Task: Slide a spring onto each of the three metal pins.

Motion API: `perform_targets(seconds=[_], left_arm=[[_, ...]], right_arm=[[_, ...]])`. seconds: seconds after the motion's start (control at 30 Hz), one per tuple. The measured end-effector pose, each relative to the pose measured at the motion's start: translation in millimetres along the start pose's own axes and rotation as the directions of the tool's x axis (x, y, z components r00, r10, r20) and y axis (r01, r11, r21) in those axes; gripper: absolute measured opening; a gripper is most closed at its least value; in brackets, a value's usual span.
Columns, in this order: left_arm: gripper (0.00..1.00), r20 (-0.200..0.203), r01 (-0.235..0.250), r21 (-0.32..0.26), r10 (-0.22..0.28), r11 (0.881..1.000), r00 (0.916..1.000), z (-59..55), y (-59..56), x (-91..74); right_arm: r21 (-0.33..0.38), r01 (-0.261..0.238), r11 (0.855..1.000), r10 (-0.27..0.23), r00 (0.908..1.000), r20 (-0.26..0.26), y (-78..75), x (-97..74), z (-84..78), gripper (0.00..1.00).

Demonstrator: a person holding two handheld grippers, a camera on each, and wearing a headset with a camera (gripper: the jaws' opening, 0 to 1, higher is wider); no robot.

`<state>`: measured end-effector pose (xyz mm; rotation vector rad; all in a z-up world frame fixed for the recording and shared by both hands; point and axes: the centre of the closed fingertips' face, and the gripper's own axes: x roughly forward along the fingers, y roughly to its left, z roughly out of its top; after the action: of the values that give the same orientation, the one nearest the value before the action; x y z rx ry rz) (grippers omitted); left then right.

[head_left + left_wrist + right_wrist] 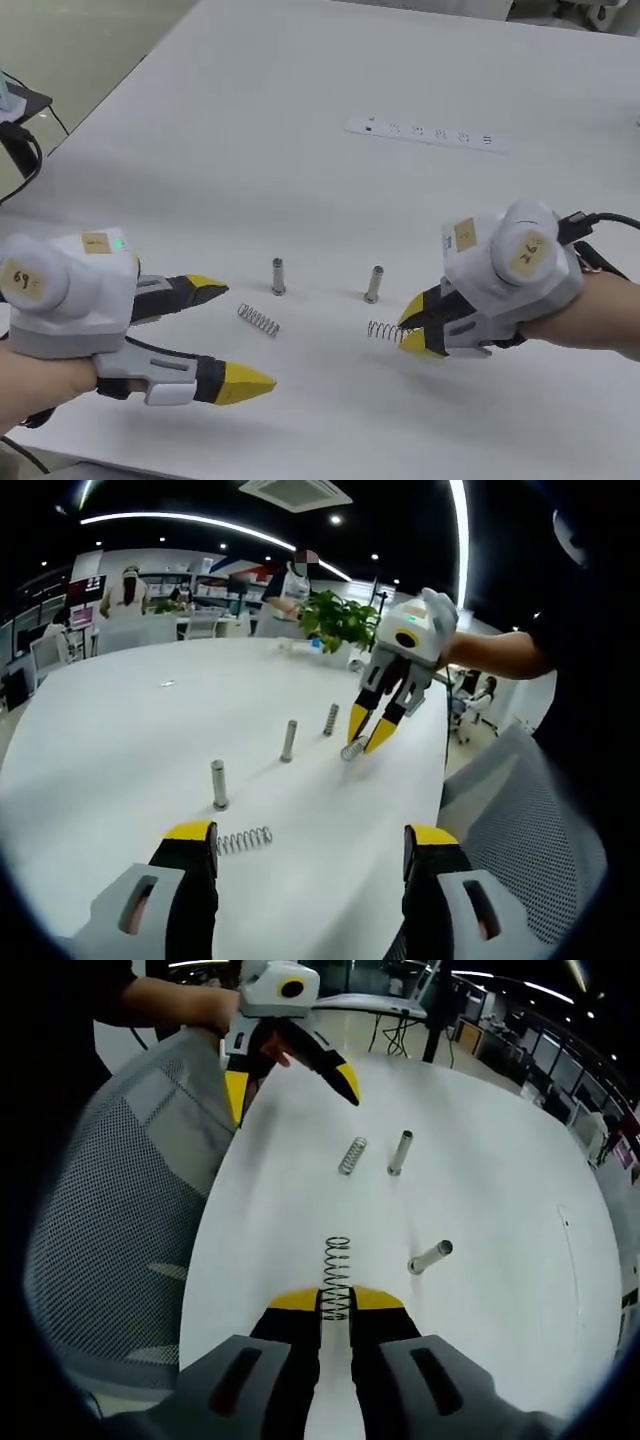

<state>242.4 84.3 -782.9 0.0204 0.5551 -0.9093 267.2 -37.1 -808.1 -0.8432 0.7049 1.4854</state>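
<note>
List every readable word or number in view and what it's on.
"69": handwritten on the end sticker of the left gripper.
"26", probably, seen sideways: handwritten on the end label of the right gripper.
Top stickers on both grippers: nothing legible.
Power strip: symbols too small to read.

The head view looks steeply down on the white counter [300,150] from close above, left tool [248,335] at 8 o'clock, right tool [402,335] at 4. Each tool view skims low across the counter toward the other tool. All three share the loose spring [258,320] and the pin [278,277] beside it.
</note>
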Motion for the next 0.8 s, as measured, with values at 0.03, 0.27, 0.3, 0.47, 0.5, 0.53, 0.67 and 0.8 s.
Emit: perform_targets(seconds=[0.03,0.27,0.3,0.47,0.5,0.53,0.67,0.8], left_arm=[[0.72,0.005,0.014,-0.005,-0.014,1.0,0.9999,1.7,-2.5,1.4],[0.61,0.015,0.111,0.031,-0.111,0.993,0.9937,19.3,-22.7,21.3],[0.6,0.017,0.123,0.04,-0.123,0.992,0.9922,21.8,-24.8,24.0],[0.5,0.012,0.161,0.079,-0.162,0.984,0.9867,29.3,-31.2,43.0],[0.48,0.002,0.166,0.09,-0.166,0.982,0.986,29.2,-32.6,48.7],[0.47,-0.004,0.172,0.104,-0.172,0.98,0.985,29.5,-34.2,52.0],[0.42,-0.003,0.2,0.125,-0.201,0.972,0.9796,34.2,-38.5,66.7],[0.39,-0.005,0.223,0.134,-0.224,0.966,0.9745,37.9,-44.0,75.4]], right_arm=[[-0.002,0.0,1.0,0.0,1.0,-0.001,0.7,-0.1,-0.1,0.08],[-0.019,-0.007,1.0,0.007,1.0,0.002,5.4,-3.2,4.0,0.08],[-0.023,-0.004,1.0,0.004,1.0,0.002,5.0,-3.7,4.8,0.08],[-0.027,0.004,1.0,-0.004,0.9999,0.012,4.6,-6.1,9.5,0.08],[-0.028,0.007,1.0,-0.007,0.9999,0.015,4.8,-6.6,10.7,0.08],[-0.03,0.009,0.999,-0.008,0.9998,0.016,5.1,-6.8,11.5,0.08],[-0.049,0.008,0.999,-0.007,0.9998,0.017,7.9,-7.9,13.7,0.08],[-0.054,0.013,0.998,-0.012,0.9997,0.022,7.6,-10.0,15.0,0.08]])
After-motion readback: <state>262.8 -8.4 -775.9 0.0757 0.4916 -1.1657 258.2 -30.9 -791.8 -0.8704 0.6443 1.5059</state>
